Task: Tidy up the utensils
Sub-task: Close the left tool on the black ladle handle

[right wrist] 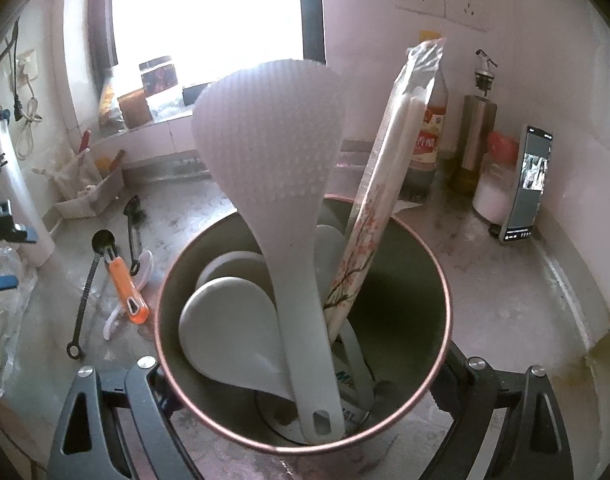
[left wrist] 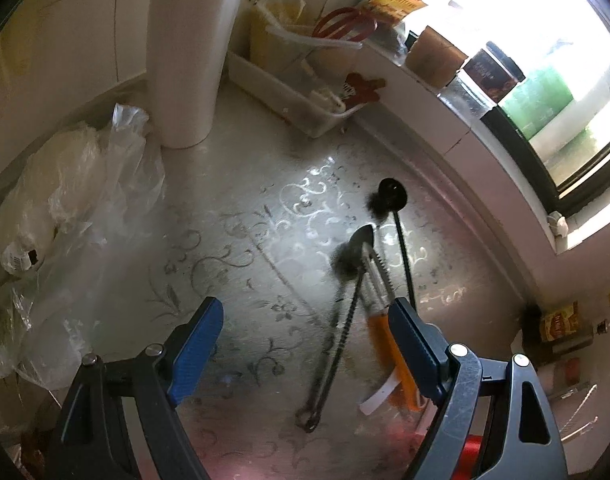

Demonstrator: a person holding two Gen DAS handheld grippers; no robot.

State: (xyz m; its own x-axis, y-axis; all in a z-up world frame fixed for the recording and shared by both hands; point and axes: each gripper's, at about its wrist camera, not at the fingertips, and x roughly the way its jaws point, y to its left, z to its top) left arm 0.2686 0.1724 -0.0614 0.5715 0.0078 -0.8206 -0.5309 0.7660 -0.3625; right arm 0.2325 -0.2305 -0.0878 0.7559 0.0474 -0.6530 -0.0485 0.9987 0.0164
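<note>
Two brushes [left wrist: 337, 320], handles toward camera.

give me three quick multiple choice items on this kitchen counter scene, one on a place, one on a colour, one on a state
1. Where is the white rice paddle?
A. standing in the round holder
B. flat on the counter
C. on the windowsill

2. What colour is the peeler handle on the counter?
A. green
B. orange
C. black

3. How is the left gripper?
A. shut on a brush
B. shut on nothing
C. open, nothing between its fingers

Answers: 1 A, its handle drops inside the rim; 2 B, plainly orange; 3 C, blue pads stand apart over bare counter.
</note>
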